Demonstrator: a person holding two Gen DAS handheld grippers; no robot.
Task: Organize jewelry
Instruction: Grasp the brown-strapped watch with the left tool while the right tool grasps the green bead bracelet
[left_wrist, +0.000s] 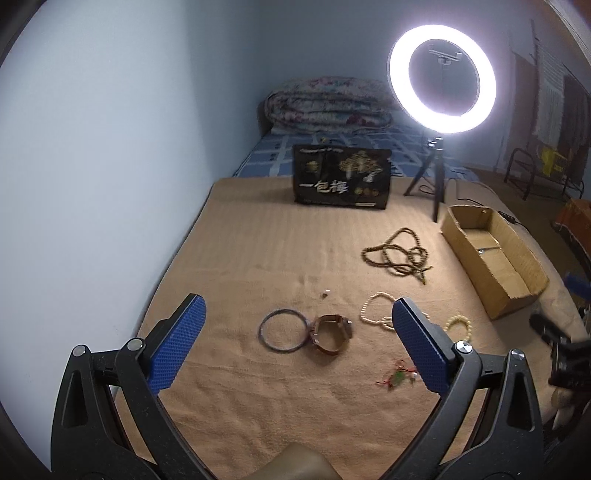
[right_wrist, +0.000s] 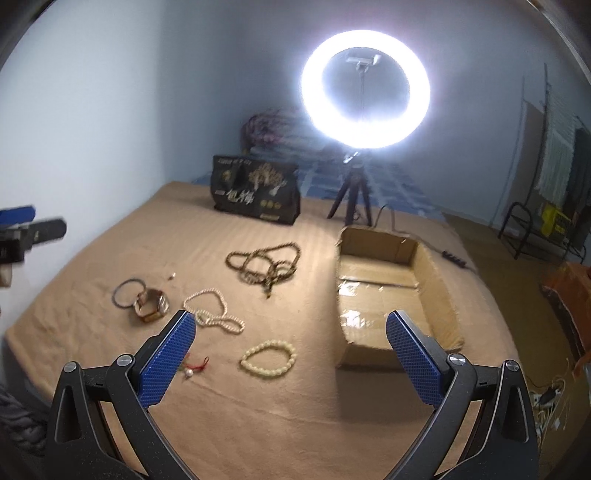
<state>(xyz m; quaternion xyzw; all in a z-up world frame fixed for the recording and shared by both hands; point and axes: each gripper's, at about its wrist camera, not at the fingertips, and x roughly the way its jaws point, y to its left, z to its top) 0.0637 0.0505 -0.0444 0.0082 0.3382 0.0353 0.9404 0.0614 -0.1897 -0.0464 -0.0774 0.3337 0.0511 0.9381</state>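
Both grippers are hovering above a bed spread with a tan blanket (left_wrist: 258, 236), each with its blue fingers standing wide apart and gripping nothing. The left gripper (left_wrist: 297, 345) is hanging over a thin dark bangle (left_wrist: 283, 331) that is touching a brown-strapped watch (left_wrist: 331, 334). The right gripper (right_wrist: 291, 356) is hanging between a pale yellow bead bracelet (right_wrist: 268, 358) and an open cardboard box (right_wrist: 436, 288), which is sitting at the blanket's right side. A white pearl necklace (right_wrist: 214, 312) is lying just beyond the bracelet, and a tangled brown bead necklace (right_wrist: 264, 266) farther back. A small red-and-green charm (left_wrist: 397, 376) is lying near the left gripper's right finger. A black printed bag (left_wrist: 341, 177) and a lit ring light (left_wrist: 441, 79) are standing at the far end.
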